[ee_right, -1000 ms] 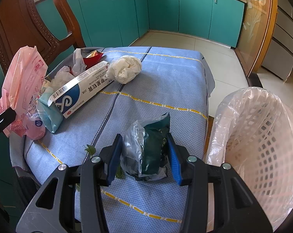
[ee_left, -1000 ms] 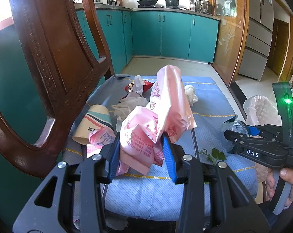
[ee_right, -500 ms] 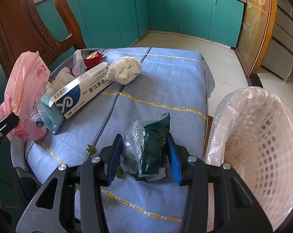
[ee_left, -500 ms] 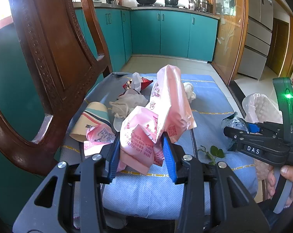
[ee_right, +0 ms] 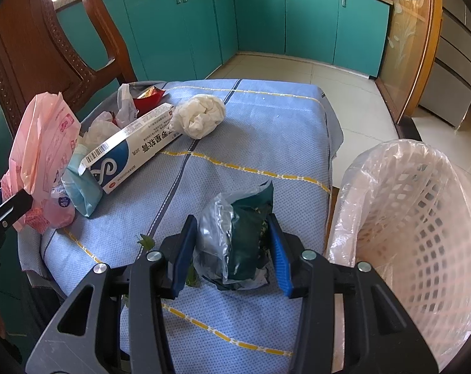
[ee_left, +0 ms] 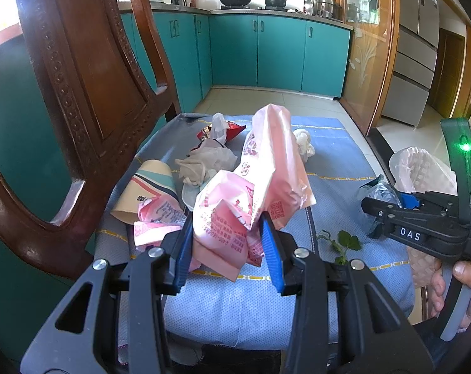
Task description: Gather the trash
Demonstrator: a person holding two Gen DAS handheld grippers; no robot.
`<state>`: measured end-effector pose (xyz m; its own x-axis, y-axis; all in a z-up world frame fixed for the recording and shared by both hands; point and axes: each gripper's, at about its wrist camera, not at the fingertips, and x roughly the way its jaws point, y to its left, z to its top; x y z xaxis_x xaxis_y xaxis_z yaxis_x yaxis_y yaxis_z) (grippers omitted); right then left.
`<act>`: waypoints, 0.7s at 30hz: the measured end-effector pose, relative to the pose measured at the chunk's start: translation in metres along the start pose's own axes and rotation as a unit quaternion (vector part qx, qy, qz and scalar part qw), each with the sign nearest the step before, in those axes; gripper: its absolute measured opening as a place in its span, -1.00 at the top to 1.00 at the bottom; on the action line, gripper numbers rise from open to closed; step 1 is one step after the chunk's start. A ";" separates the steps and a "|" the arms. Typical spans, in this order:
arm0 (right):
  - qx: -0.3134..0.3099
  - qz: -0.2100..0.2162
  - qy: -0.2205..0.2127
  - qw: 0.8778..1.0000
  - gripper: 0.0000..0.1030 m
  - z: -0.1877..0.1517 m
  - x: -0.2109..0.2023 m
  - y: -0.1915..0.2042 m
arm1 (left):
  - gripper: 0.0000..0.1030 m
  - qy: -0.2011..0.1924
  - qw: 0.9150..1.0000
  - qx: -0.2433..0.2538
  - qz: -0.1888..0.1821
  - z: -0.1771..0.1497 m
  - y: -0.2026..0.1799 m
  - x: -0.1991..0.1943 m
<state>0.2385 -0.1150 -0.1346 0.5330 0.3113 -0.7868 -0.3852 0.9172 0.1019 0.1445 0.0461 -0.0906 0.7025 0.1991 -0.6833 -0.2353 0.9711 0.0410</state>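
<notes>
- We see the lined bin beside the table, at its right edge; no trash shows inside it, so we judge the task barely begun.
- Our left gripper clamps a pink bag at the table's near left.
- Our right gripper clamps a green wrapper, just beside the bin.
- Left on the table: box, paper cup, tissue wad, leaf.
</notes>
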 end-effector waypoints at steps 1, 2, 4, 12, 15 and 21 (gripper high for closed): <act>0.000 0.000 0.000 1.000 0.12 0.000 0.000 0.000 | 0.19 0.001 1.000 0.000 0.000 0.000 0.001 0.000; 0.000 -0.001 0.001 1.000 0.12 0.000 0.000 0.000 | 0.19 0.001 1.000 0.000 0.000 -0.001 0.000 0.000; -0.001 -0.001 0.002 1.000 0.12 0.000 0.000 0.000 | 0.19 0.002 1.000 0.001 -0.001 -0.001 0.000 0.000; 0.002 -0.002 -0.002 1.000 0.12 -0.001 -0.002 -0.001 | 0.19 0.003 1.000 0.001 -0.001 -0.002 0.000 0.000; 0.001 -0.001 -0.002 1.000 0.12 -0.001 -0.002 -0.001 | 0.19 0.003 1.000 0.002 -0.001 -0.002 0.000 0.000; -0.001 -0.001 0.000 1.000 0.12 -0.001 -0.001 0.000 | 0.19 0.004 1.000 0.003 -0.001 -0.004 -0.001 0.002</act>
<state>0.2373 -0.1161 -0.1342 0.5346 0.3089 -0.7866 -0.3849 0.9177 0.0987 0.1435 0.0452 -0.0945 0.6973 0.1953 -0.6897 -0.2294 0.9724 0.0434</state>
